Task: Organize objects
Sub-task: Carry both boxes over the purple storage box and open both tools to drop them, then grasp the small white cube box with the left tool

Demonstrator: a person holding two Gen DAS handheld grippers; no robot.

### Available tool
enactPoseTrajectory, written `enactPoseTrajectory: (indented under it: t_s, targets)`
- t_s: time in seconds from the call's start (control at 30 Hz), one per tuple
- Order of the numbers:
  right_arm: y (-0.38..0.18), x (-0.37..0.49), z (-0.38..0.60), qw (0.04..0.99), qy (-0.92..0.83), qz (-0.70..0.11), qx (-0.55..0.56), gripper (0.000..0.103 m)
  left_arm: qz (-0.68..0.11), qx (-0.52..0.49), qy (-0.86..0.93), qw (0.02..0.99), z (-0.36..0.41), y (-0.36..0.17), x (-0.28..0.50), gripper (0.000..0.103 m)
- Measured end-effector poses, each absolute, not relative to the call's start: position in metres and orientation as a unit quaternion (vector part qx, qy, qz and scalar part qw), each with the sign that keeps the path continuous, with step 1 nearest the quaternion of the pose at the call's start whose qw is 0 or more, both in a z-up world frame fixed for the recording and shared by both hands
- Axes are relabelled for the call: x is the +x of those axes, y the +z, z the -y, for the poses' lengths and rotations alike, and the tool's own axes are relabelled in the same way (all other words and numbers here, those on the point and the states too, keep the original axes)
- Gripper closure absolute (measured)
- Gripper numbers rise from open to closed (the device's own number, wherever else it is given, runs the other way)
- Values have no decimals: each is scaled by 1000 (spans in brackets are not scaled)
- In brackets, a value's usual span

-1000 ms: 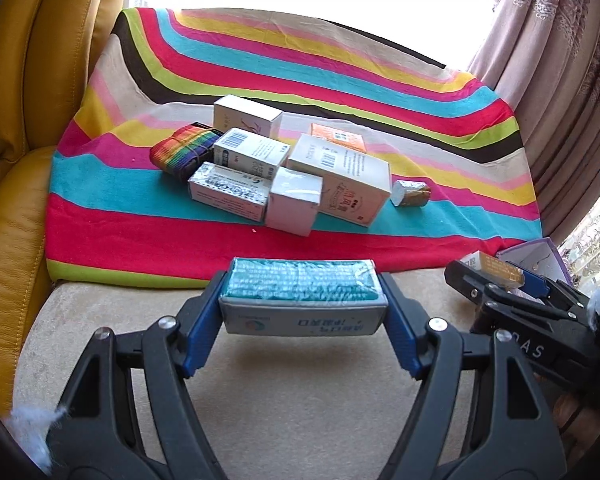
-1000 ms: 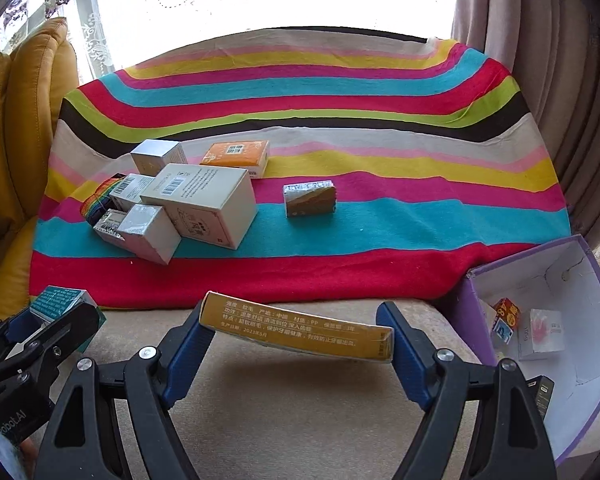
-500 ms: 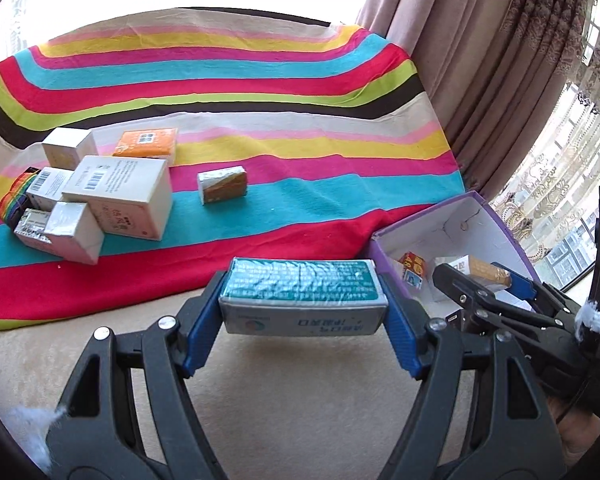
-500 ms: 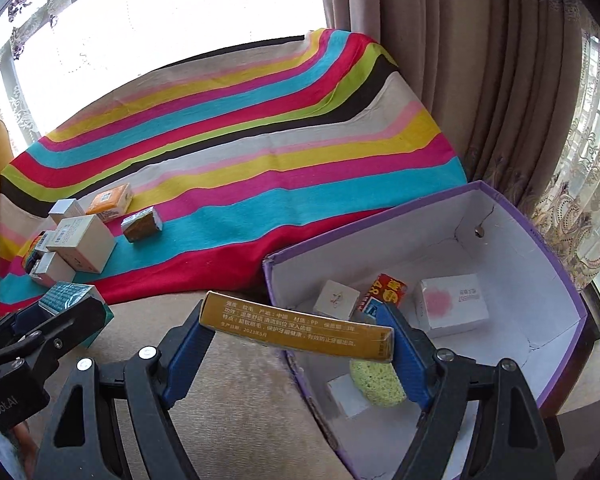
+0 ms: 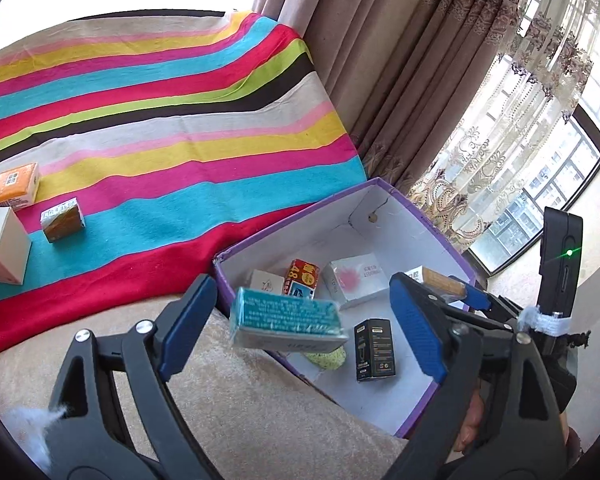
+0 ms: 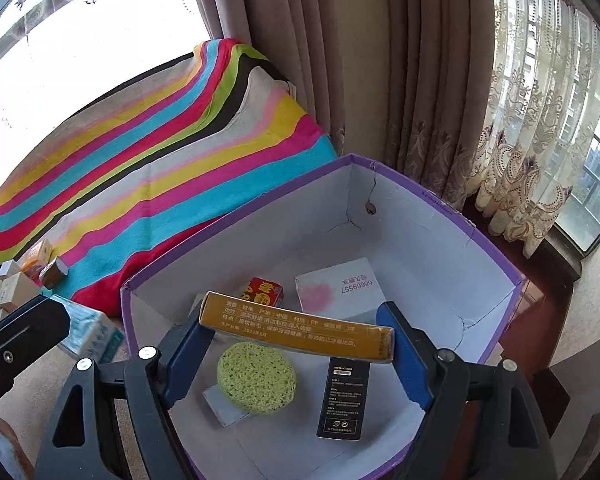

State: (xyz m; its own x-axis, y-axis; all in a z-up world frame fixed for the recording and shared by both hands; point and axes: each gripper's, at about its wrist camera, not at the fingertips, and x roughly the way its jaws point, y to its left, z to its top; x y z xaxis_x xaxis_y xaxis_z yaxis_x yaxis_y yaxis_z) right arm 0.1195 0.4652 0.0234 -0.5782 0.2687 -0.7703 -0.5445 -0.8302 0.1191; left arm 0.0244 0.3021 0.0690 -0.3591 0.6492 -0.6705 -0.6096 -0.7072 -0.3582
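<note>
Mid-drop over the purple box: left tongs just spread, teal packet loose between them, blurred, above the near rim. Right tongs pinching yellow carton over the box; release probably next. Packet's landing spot unclear.

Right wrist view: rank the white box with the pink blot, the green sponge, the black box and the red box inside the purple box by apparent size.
1. white box
2. green sponge and black box, too alike to split
3. red box, partly hidden and farther off, so unsure
</note>
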Motion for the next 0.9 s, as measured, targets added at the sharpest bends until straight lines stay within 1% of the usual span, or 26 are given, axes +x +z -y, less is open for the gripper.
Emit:
enactPoseTrajectory:
  t_s: [0.17, 0.3, 0.47, 0.6, 0.9]
  targets:
    - [24, 119, -463, 246, 871, -174, -387, 16, 38, -440, 819, 367, -291, 64, 20, 8]
    - [27, 112, -449, 228, 877, -163, -389, 16, 58, -441, 827, 344, -269, 58, 15, 8]
    - [32, 101, -426, 200, 884, -159, -392, 16, 59, -418, 854, 304, -232, 61, 9, 8]
    - [36, 88, -401, 161, 887, -159, -402, 16, 73, -428, 854, 286, -198, 59, -2, 8]
    - [38, 56, -328, 78, 894, -121, -424, 16, 88, -431, 874, 207, -111, 56, -10, 8]
